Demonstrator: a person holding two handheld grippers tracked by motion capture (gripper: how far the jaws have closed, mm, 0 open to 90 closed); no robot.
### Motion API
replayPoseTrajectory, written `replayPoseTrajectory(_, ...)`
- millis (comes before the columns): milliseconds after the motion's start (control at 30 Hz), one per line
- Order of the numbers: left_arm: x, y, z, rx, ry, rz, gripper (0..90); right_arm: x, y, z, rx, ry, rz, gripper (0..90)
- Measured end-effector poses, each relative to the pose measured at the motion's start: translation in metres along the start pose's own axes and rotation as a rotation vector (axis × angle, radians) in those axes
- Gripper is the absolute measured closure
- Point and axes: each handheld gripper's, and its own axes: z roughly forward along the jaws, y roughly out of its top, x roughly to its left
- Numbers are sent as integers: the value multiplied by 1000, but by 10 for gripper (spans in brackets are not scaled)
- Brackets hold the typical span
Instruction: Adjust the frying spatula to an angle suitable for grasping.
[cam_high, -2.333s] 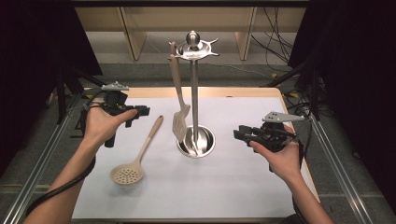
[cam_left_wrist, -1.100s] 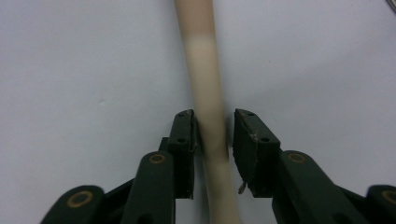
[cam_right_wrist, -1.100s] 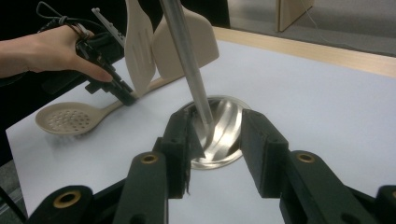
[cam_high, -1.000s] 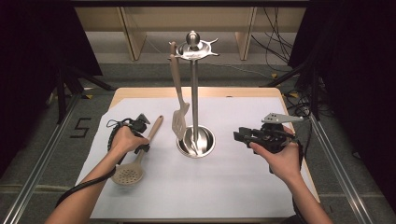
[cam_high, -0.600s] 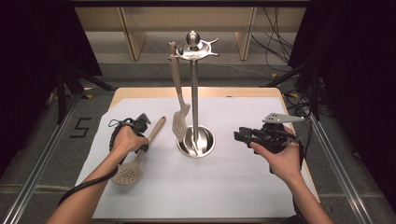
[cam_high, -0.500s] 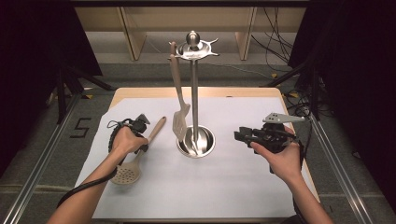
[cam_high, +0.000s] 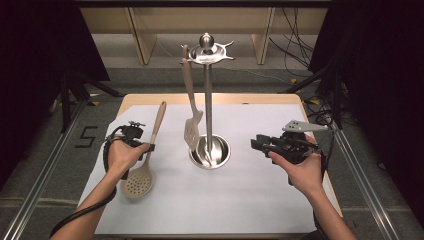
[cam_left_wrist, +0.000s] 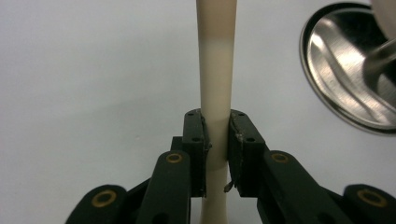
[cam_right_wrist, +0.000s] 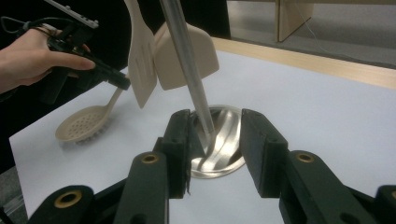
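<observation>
A beige skimmer spoon (cam_high: 138, 181) lies left of the metal utensil stand (cam_high: 208, 100). Its perforated head rests on the white sheet and its handle (cam_left_wrist: 215, 56) slants up. My left gripper (cam_high: 143, 147) (cam_left_wrist: 215, 126) is shut on that handle near the head; the jaws have just been closing, and both pads now press its sides. My right gripper (cam_high: 257, 144) (cam_right_wrist: 215, 126) hovers right of the stand's round base (cam_right_wrist: 219, 149), open, nothing between its fingers. A beige spatula (cam_high: 192, 131) hangs from the stand's top hooks. In the right gripper view the skimmer (cam_right_wrist: 86, 123) shows beyond the stand.
The white sheet (cam_high: 260, 200) covers a wooden table (cam_high: 220, 98) with metal rails along both sides. In the right gripper view a second, wider beige utensil (cam_right_wrist: 189, 53) hangs beside the spatula (cam_right_wrist: 140, 70). Shelving legs and cables stand behind the table.
The left hand came down from the table's left edge onto the skimmer and closed on its handle. In the last half second it lifted the handle end, the head staying down. The right gripper kept still.
</observation>
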Motion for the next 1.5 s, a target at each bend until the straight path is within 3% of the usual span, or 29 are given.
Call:
replayPoseTrajectory(67, -2, -3, -6, -64, -15, -15, 775, 0, 0, 0, 1, 2, 0, 645)
replayPoseTrajectory(167, -3, -7, -16, -104, -34, -5, 775, 2, 0, 1, 17, 23, 20, 645)
replayPoseTrajectory(333, -10, -13, -24, -202, -67, -38, 776, 7, 0, 2, 22, 26, 55, 646)
replayPoseTrajectory(367, -12, -14, -27, -218, -75, -37, 775, 6, 0, 2, 22, 29, 42, 646)
replayPoseTrajectory(433, -14, -14, -30, -221, -94, -26, 775, 7, 0, 2, 24, 30, 45, 646)
replayPoseTrajectory(500, -17, -14, -33, -235, -103, -20, 775, 5, 0, 3, 13, 20, 4, 646)
replayPoseTrajectory(567, -20, -15, -36, -256, -104, -12, 775, 6, 0, 4, 7, 12, -5, 646)
replayPoseTrajectory(667, -25, -16, -41, -300, -106, -13, 775, 7, 0, 5, 23, 34, 28, 646)
replayPoseTrajectory(867, -34, -19, -56, -372, -100, 18, 775, 8, 1, 5, 20, 26, 18, 646)
replayPoseTrajectory(900, -36, -20, -59, -386, -104, 21, 775, 10, 0, 5, 19, 31, 43, 646)
replayPoseTrajectory(967, -39, -21, -64, -407, -103, 31, 775, 11, 1, 5, 25, 36, 46, 646)
replayPoseTrajectory(1033, -43, -23, -70, -428, -101, 35, 775, 9, 1, 7, 16, 26, 2, 646)
replayPoseTrajectory(1100, -46, -24, -75, -446, -107, 39, 775, 11, 1, 7, 23, 32, 18, 646)
replayPoseTrajectory(1167, -48, -26, -80, -465, -117, 47, 775, 11, 2, 6, 32, 23, 1, 646)
replayPoseTrajectory(1267, -52, -28, -86, -485, -122, 60, 775, 12, 1, 9, 11, 45, -7, 645)
replayPoseTrajectory(1433, -58, -33, -92, -513, -126, 67, 775, 16, 1, 9, 30, 44, 42, 646)
replayPoseTrajectory(1500, -61, -36, -94, -525, -133, 72, 775, 17, 0, 10, 26, 45, 40, 645)
